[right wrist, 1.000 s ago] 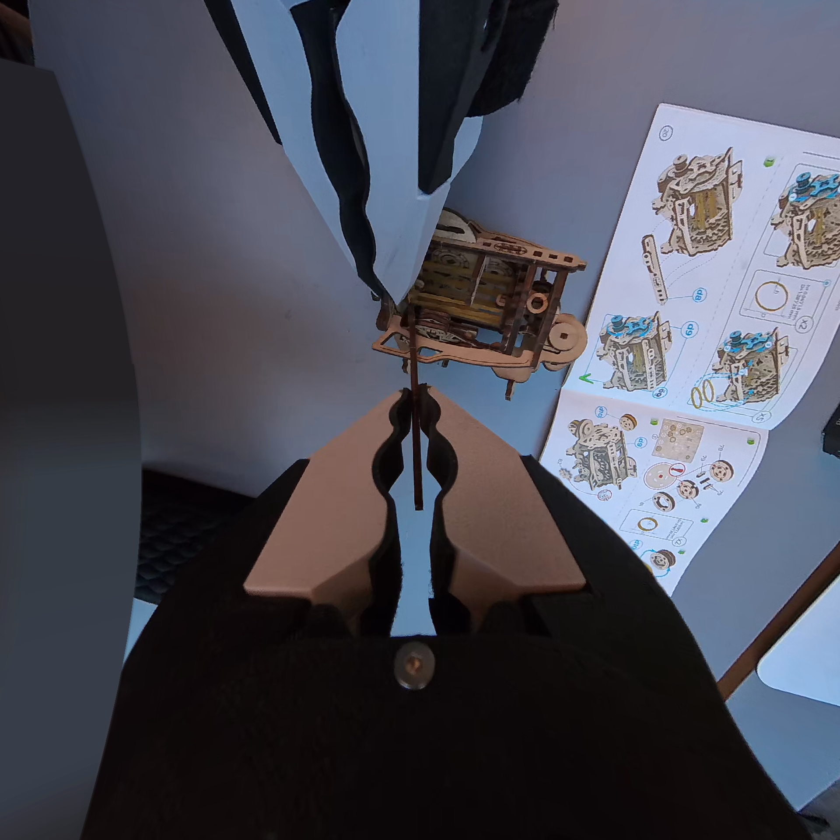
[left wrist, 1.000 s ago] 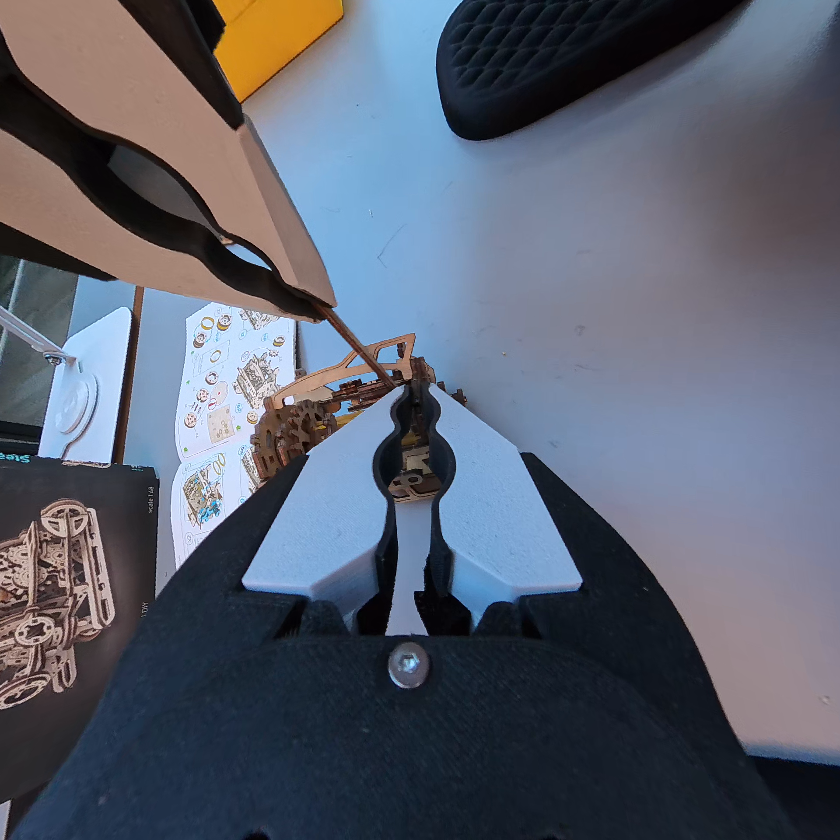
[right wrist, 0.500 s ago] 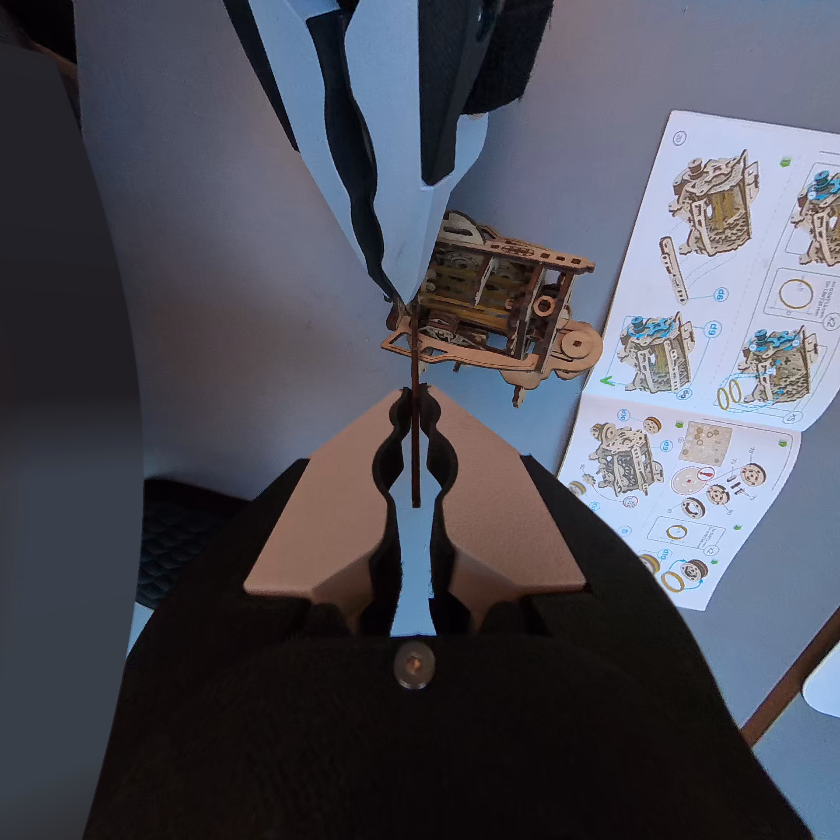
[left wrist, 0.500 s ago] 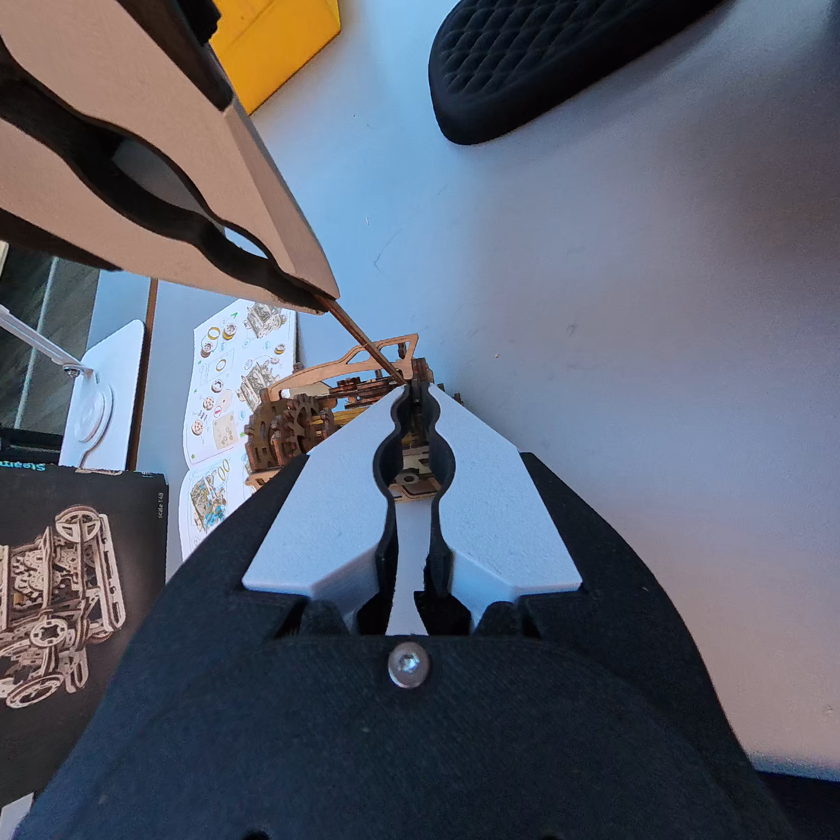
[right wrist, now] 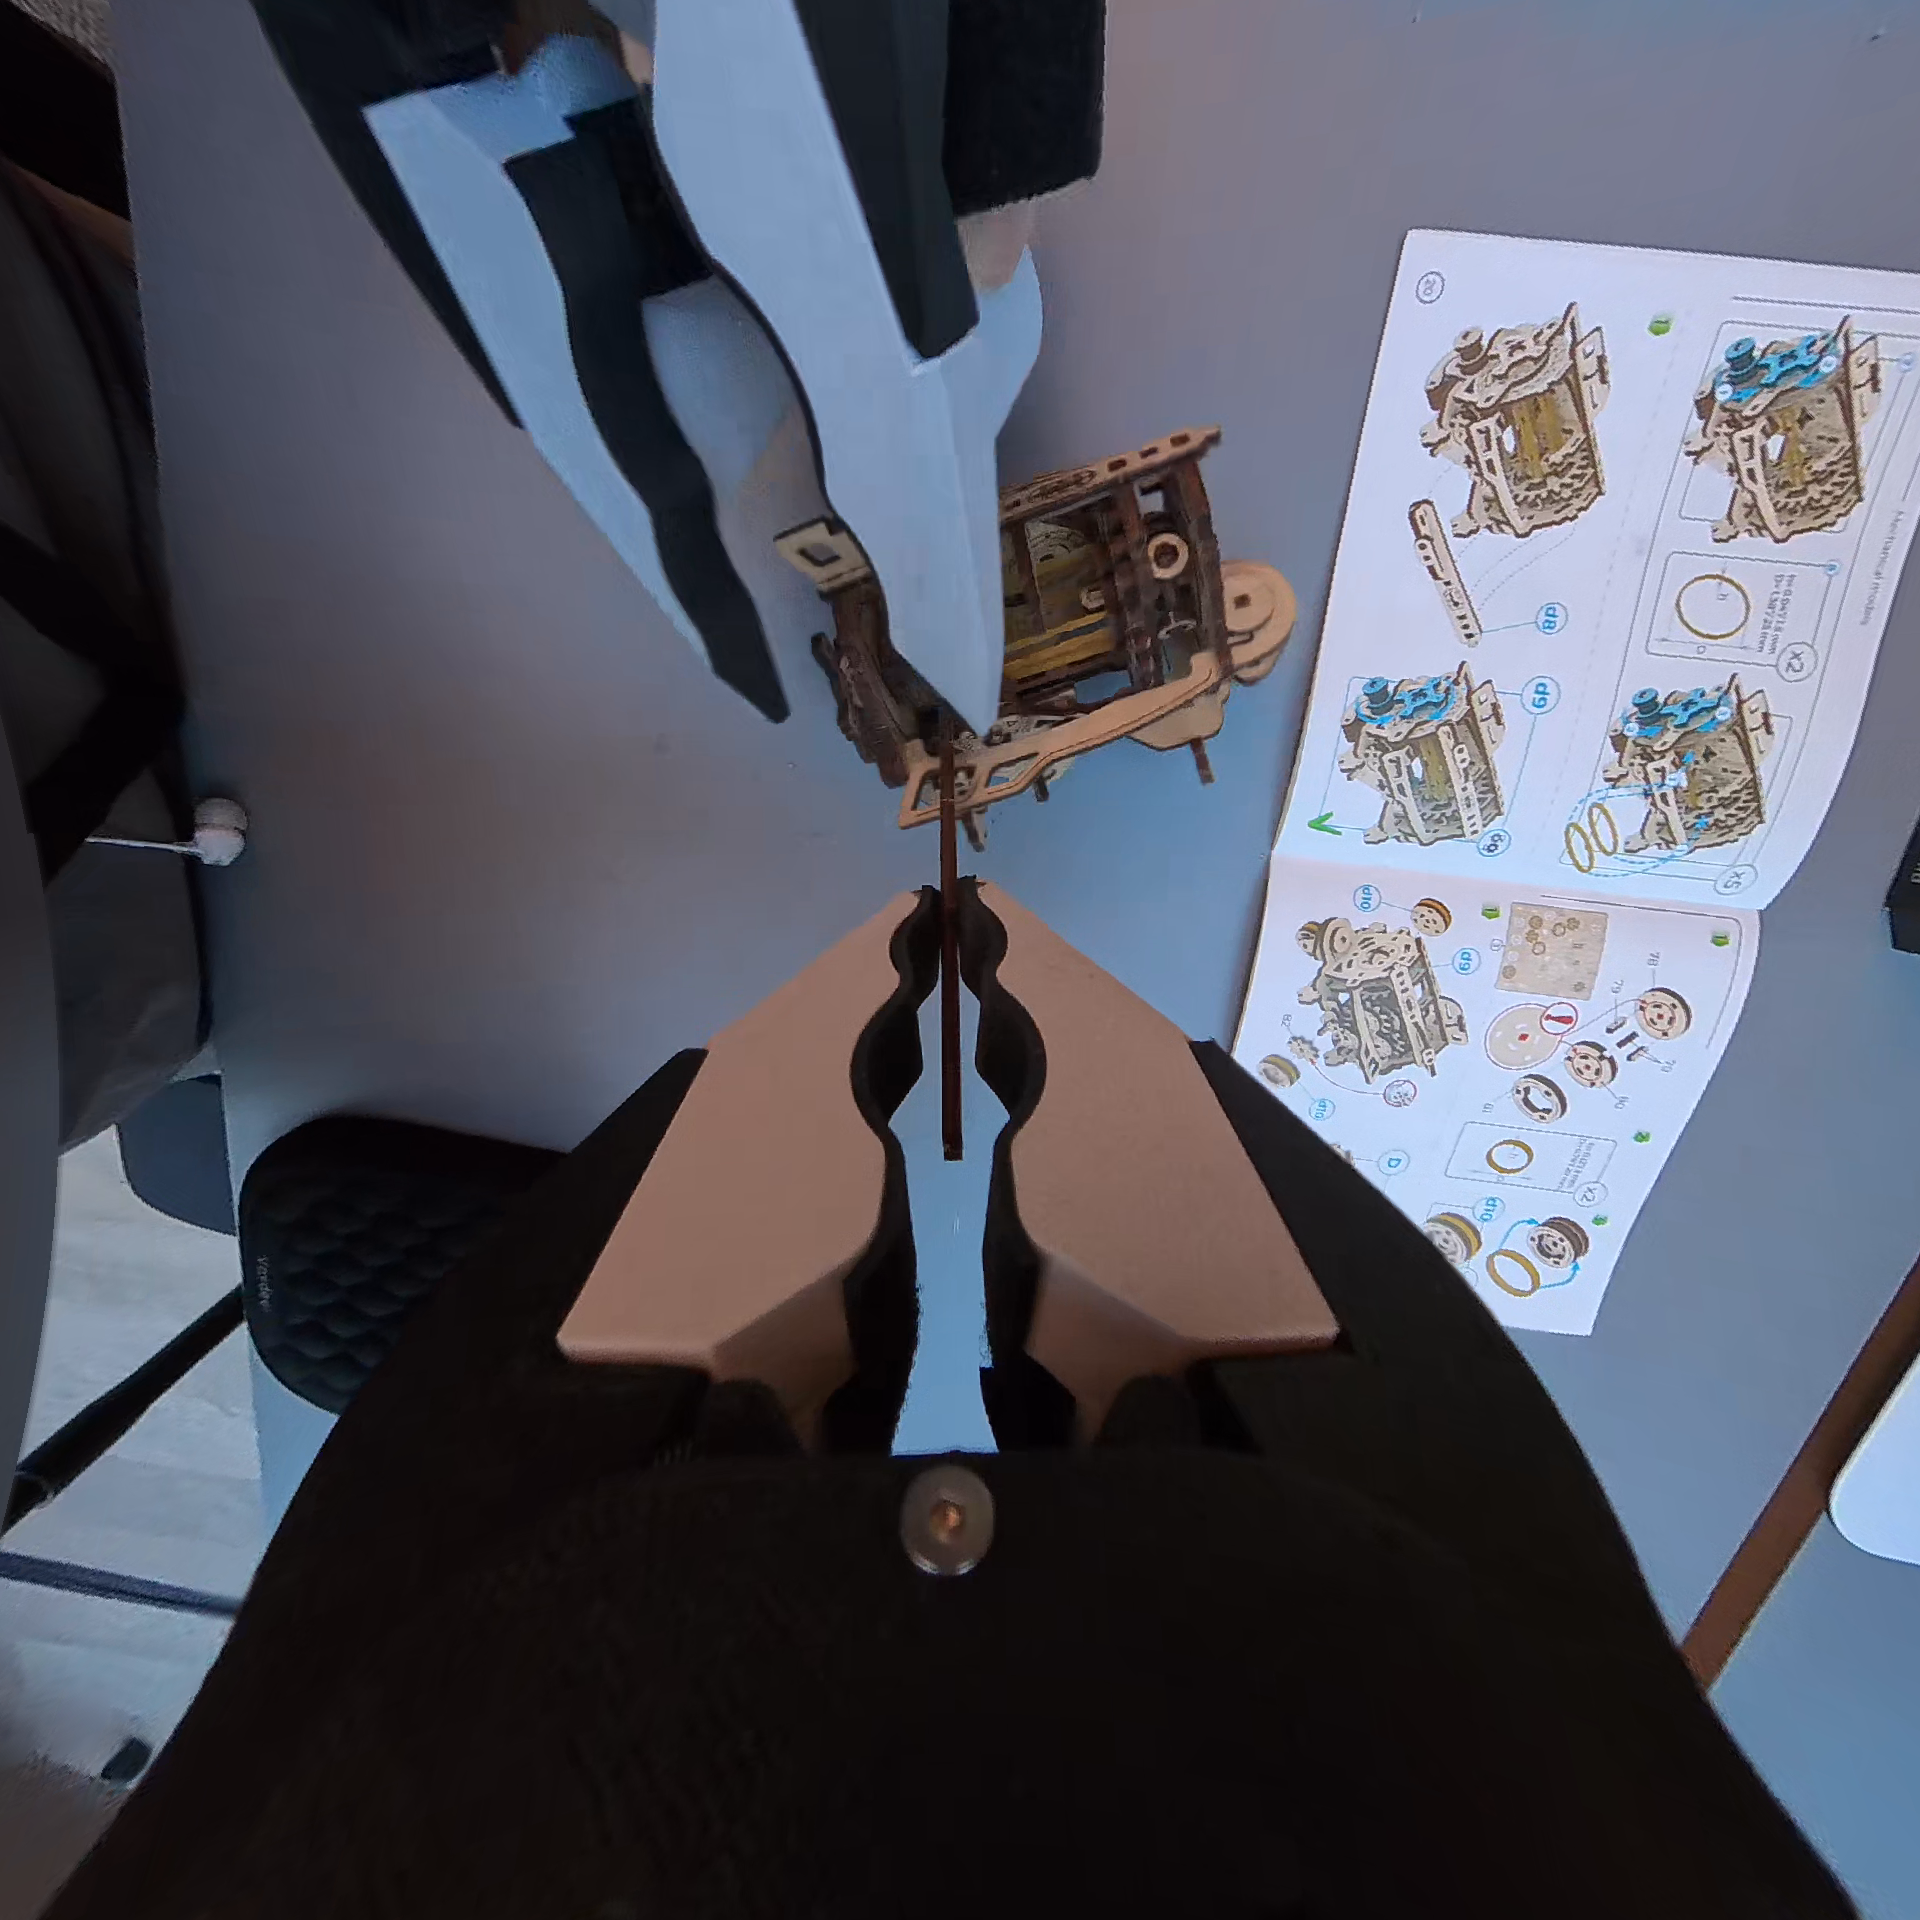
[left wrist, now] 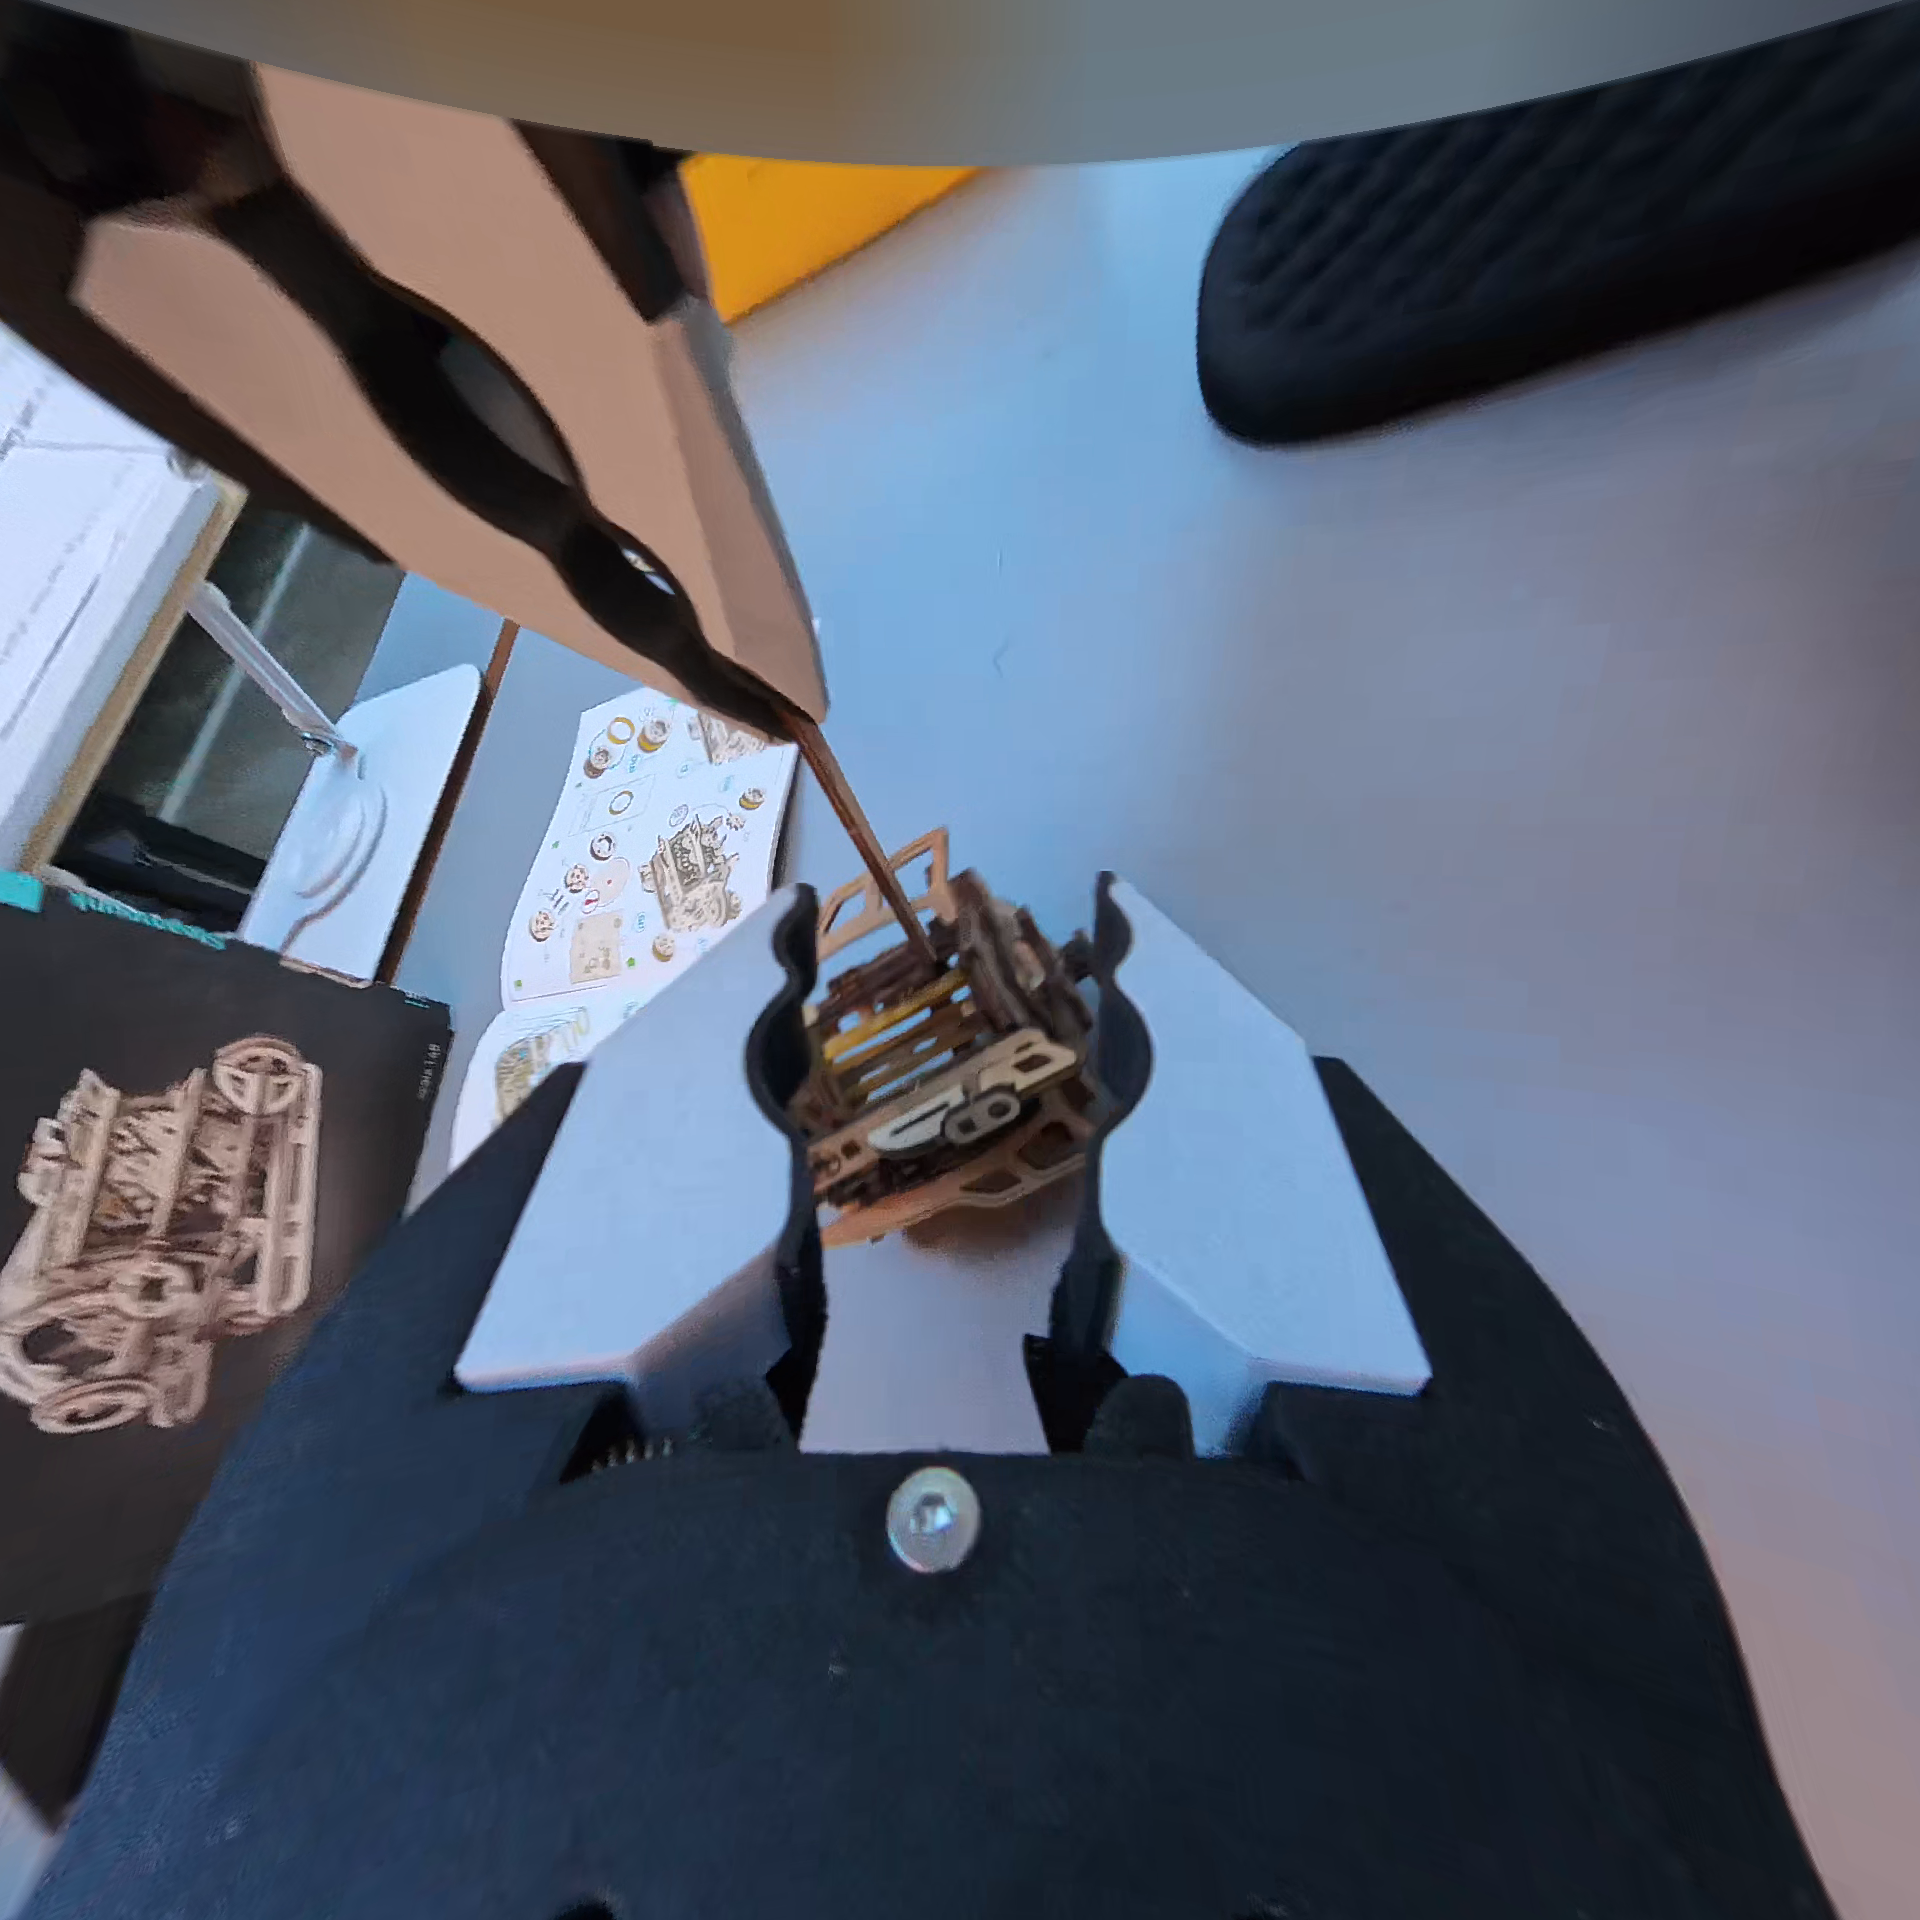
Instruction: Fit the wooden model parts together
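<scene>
On the grey worktop sits the partly built wooden model, a boxy frame of brown laser-cut plates with yellow bands inside. Seen from the left wrist view, the left gripper has its white jaws spread wide, one on each side of the model; whether they touch it cannot be told. From the upper left of that view the right gripper reaches down with its tan jaws pressed together on a thin dark wooden stick, whose far end meets the top of the model.

From the right wrist view, the stick runs straight between the tan fingers of the right gripper and out toward the model, ending at a pale openwork side plate. The left gripper hangs over the model from above, its white fingers apart.

An open instruction booklet lies flat just beside the model. A black box with a picture of a wooden vehicle lies at the left of the left wrist view, a yellow box shows farther back, and a black quilted pad sits at the upper right.
</scene>
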A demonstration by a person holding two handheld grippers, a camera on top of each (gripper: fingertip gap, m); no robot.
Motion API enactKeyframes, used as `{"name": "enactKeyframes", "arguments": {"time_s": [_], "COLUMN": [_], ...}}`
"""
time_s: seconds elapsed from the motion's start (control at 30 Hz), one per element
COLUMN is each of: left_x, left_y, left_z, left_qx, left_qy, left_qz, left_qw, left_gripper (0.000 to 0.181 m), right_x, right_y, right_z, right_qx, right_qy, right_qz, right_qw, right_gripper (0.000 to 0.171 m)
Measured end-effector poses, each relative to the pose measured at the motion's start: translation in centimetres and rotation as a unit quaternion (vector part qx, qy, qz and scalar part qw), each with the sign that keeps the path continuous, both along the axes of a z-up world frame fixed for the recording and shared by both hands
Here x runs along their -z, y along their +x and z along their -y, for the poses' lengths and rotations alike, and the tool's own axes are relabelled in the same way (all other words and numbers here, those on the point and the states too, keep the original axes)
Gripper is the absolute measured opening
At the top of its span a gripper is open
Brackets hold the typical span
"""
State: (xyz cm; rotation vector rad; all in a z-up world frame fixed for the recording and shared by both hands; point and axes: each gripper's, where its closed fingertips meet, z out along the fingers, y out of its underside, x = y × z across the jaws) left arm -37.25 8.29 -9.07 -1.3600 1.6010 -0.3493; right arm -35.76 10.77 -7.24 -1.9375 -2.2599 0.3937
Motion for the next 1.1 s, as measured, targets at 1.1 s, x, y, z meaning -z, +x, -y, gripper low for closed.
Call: {"name": "enactKeyframes", "arguments": {"time_s": [1.1], "left_x": [-0.1], "left_y": [-3.8], "left_z": [2.7], "left_qx": [-0.054], "left_qy": [-0.399], "left_qz": [0.196], "left_qw": [0.894], "left_gripper": [0.073], "right_x": [-4.4], "right_y": [5.4], "right_z": [-0.5], "right_qx": [0.175], "right_qy": [-0.017], "right_qz": [-0.264], "right_qw": [0.948], "right_gripper": [0.001]}}
